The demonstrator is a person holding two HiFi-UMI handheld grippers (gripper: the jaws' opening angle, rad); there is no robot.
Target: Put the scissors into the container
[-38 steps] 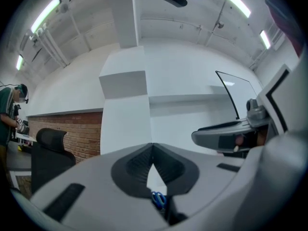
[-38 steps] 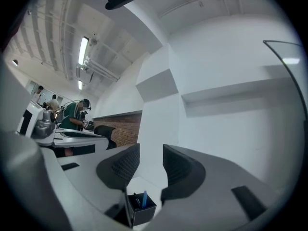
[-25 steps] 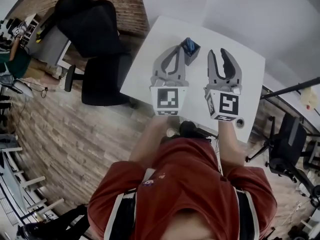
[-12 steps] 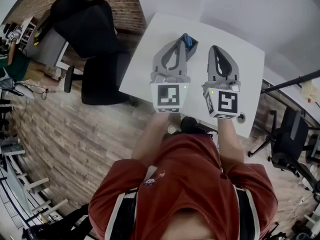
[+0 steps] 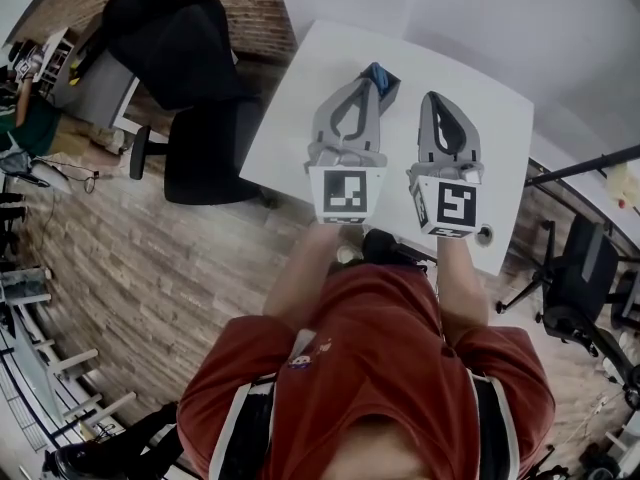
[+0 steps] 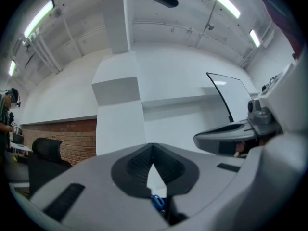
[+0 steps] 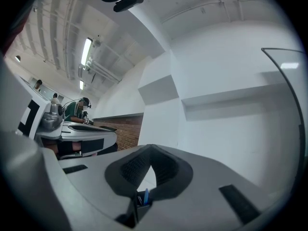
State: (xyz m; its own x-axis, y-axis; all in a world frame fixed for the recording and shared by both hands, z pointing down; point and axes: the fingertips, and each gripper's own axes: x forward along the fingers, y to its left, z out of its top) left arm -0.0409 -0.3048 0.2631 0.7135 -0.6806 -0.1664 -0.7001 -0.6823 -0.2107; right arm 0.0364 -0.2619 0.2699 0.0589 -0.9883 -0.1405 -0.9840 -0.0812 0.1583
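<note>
The scissors (image 5: 376, 71) seem to stand already in the dark container (image 5: 388, 86), blue handles up, though the head view is too small to be sure. The container sits on the white surface (image 5: 495, 148), at about 1 o'clock from the tips of the left gripper (image 5: 362, 84) and 10 o'clock from the right gripper (image 5: 432, 99). Both grippers hang side by side above the surface, jaws together on nothing, which suits a finished drop. In each gripper view the container shows low behind the closed jaws. A second ago the right jaws stood wide apart; now they are closed. The left gripper has barely shifted.
</note>
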